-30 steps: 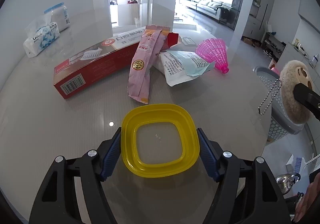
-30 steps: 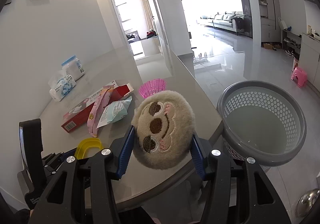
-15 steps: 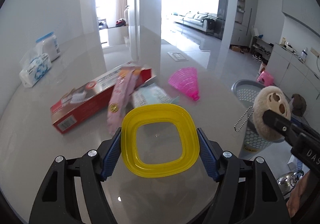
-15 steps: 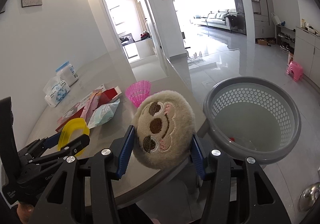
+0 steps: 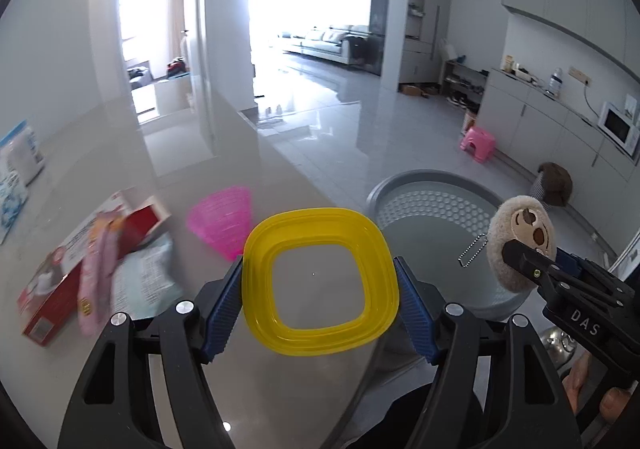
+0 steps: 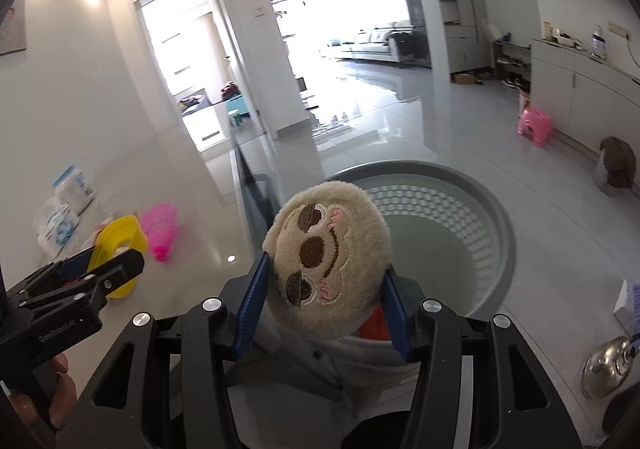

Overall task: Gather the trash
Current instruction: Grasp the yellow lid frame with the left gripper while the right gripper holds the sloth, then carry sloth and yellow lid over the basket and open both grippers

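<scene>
Left gripper [image 5: 320, 289], seen from its own wrist camera, is clamped on the yellow lid [image 5: 320, 283] by two opposite edges, and the lid is lifted above the table edge, just beside the grey basket [image 5: 404, 185]. To do this step well, I think the lid should be carried fully over the basket opening before the jaws part, because now only its right part is over the rim. It should be lowered a little first, so it does not bounce out. The lid is a square ring with rounded corners, thin and glossy, with a clear middle. On the table [image 5: 240, 153] remain a pink funnel-shaped cup [image 5: 222, 215], a red box [image 5: 56, 289], a pink packet [image 5: 96, 277] and a pale printed pouch [image 5: 144, 277].

From the right wrist camera, the right gripper [image 6: 324, 289] is closed on the plush sloth head [image 6: 326, 265], with the blue pads pressing into its sides. It hangs over the near rim of the basket [image 6: 496, 209], which looks almost empty. Moving it a little further forward seems wise, so it falls inside. The plush is round, beige, soft, with brown eye patches; its ball chain [image 5: 472, 249] hangs loose and could catch.
</scene>
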Motion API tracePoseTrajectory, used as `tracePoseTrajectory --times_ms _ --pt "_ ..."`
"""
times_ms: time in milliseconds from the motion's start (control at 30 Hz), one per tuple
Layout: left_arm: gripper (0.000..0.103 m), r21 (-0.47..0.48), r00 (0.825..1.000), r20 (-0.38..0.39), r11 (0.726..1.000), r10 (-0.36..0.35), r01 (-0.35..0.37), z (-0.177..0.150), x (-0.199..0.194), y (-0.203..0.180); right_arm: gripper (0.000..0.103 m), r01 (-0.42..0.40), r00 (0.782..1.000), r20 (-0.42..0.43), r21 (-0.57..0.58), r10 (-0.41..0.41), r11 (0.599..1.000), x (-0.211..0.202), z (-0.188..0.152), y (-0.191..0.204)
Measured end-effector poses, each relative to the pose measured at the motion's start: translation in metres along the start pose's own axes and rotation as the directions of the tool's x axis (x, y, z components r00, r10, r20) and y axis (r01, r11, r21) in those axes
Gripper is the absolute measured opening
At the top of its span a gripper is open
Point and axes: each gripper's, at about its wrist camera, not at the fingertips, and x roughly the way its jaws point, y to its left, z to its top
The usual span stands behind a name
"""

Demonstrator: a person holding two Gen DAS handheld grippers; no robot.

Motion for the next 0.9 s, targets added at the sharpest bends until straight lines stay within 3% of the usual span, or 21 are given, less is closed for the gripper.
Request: tracePoseTrajectory --times_ms 367,900 --pt "0.069 0.100 0.996 -0.044 0.992 -0.073 0.077 0.025 0.063 -0.059 0.051 0.067 0.998 -0.022 0.046 -0.066 0.997 0.029 0.011 -0.054" --pt "0.070 0.101 0.986 -0.135 0.989 -0.094 0.108 0.022 0.111 -0.075 0.052 0.067 0.993 -0.105 0.056 -0.061 0.996 0.061 0.009 -0.074"
